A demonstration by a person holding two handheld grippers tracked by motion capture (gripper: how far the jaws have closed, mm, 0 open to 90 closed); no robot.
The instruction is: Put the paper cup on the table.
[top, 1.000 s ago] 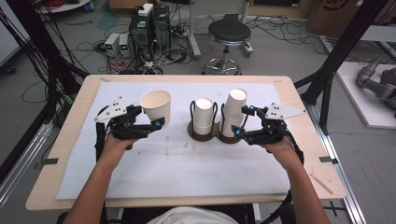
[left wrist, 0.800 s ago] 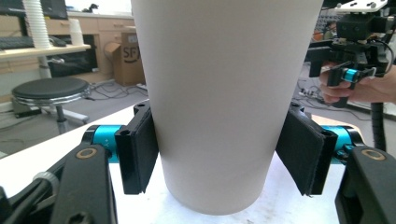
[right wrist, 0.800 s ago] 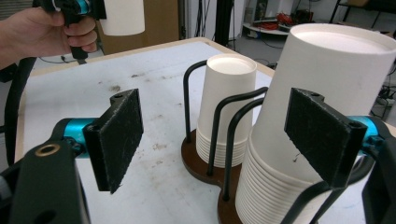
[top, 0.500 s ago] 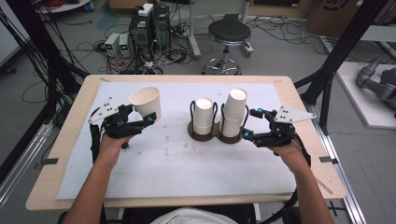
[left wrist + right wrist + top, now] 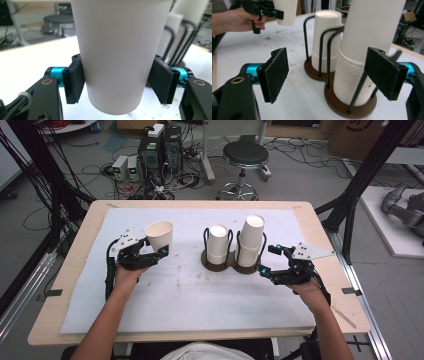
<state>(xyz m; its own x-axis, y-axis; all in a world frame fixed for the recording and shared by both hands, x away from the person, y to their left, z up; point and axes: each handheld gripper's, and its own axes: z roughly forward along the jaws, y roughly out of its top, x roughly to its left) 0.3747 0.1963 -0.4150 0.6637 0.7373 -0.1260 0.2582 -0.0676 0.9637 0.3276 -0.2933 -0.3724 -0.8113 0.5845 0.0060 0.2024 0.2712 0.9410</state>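
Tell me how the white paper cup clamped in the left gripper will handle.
The white paper cup looks thin-walled, so hard squeezing by the left gripper would likely dent it. Probably very light. Its smooth tapered sides narrow downward, so it seems unlikely to slip down, and might tip if set down carelessly.

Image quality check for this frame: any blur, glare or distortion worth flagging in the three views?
High view: even, soft light, slightly soft overall, no glare on the table. Left gripper view: the held paper cup is so close that it looms wide and washes out near white, and the background is blurred. Right gripper view: the cup holder and stacked cups look sharp; the jaws bulge from wide-angle distortion.
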